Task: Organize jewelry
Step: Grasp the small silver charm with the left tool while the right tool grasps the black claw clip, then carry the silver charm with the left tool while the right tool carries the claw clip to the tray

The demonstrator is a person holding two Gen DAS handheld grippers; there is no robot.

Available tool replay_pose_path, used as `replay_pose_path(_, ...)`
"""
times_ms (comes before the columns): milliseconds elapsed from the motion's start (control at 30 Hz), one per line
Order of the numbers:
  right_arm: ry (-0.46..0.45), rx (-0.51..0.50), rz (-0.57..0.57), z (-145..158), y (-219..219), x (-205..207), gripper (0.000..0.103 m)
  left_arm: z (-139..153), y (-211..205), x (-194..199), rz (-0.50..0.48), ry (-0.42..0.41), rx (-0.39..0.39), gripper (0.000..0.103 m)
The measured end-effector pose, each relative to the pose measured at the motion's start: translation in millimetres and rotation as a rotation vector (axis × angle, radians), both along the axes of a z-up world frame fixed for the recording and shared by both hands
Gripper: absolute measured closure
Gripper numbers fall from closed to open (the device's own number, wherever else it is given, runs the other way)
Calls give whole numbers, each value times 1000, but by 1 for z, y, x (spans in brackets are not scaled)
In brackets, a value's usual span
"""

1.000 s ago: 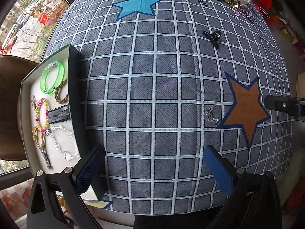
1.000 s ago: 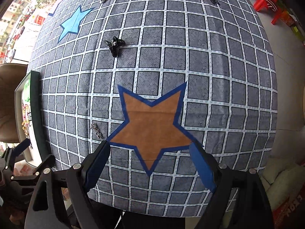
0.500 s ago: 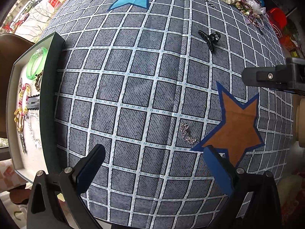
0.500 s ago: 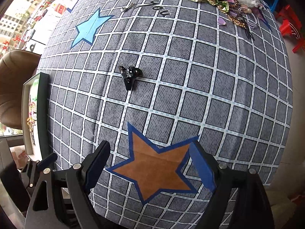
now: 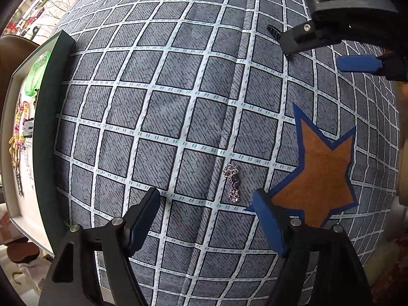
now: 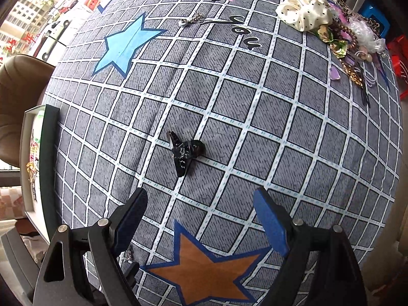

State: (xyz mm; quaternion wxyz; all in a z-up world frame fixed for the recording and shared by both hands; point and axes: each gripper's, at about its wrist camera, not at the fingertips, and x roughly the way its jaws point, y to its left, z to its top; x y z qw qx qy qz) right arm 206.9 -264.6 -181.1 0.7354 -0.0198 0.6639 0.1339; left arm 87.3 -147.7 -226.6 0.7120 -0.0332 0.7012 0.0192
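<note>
Left gripper (image 5: 207, 205): jaws spread wide, holding nothing, poised low over the grey checked cloth (image 5: 163, 107). A small silver chain (image 5: 232, 183) lies bunched on the cloth just ahead of the gap between the 2 blue pads, nearer the right pad and just beside the orange star (image 5: 318, 173) printed on the cloth. No pad touches it.

Right gripper (image 6: 200, 207): jaws likewise spread, empty. A black claw hair clip (image 6: 185, 151) rests on the cloth ahead of its fingers, roughly centred between them and apart from both. In the left wrist view this gripper's body hides most of the clip.

Tray (image 5: 47, 137): dark-rimmed, white inside, at the left edge of the cloth. It holds a green bangle (image 5: 38, 72), beaded bracelets (image 5: 17, 127) and other pieces too small to identify.

Far right corner of the cloth: a heap of assorted accessories (image 6: 349, 38), including a cream polka-dot scrunchie (image 6: 306, 6). A further small silver piece (image 6: 191, 20) lies near the blue star (image 6: 127, 43).
</note>
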Motion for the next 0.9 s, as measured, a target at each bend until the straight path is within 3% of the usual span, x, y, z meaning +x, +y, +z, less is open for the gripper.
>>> replay_pose_path(33, -4, -3, 3, -1, 4, 2, 19, 0, 0, -2, -1, 4, 5, 32)
replay_pose_path(200, -16, -18, 28, -10, 23, 10, 29, -6, -4, -2, -9, -13, 11, 34)
replay_pose_path(300, -16, -31, 44, -17, 35, 13, 41, 5, -5, 3, -20, -24, 8, 48)
replay_pose_path(467, -46, -73, 58, -19, 56, 16, 50, 10, -8, 7, -34, -31, -20, 82)
replay_pose_path(500, -53, -85, 59, -20, 65, 18, 59, 10, -7, 7, -31, -30, -36, 86)
replay_pose_path(533, -61, -98, 60, -20, 68, 20, 71, 10, -5, 8, -27, -27, -54, 88)
replay_pose_path(600, -63, -94, 55, -21, 73, 24, 77, 9, 2, 9, -17, -24, -85, 88)
replay_pose_path(900, -35, -38, 24, -17, 51, 10, 78, 9, 13, 8, 8, -11, -182, 88)
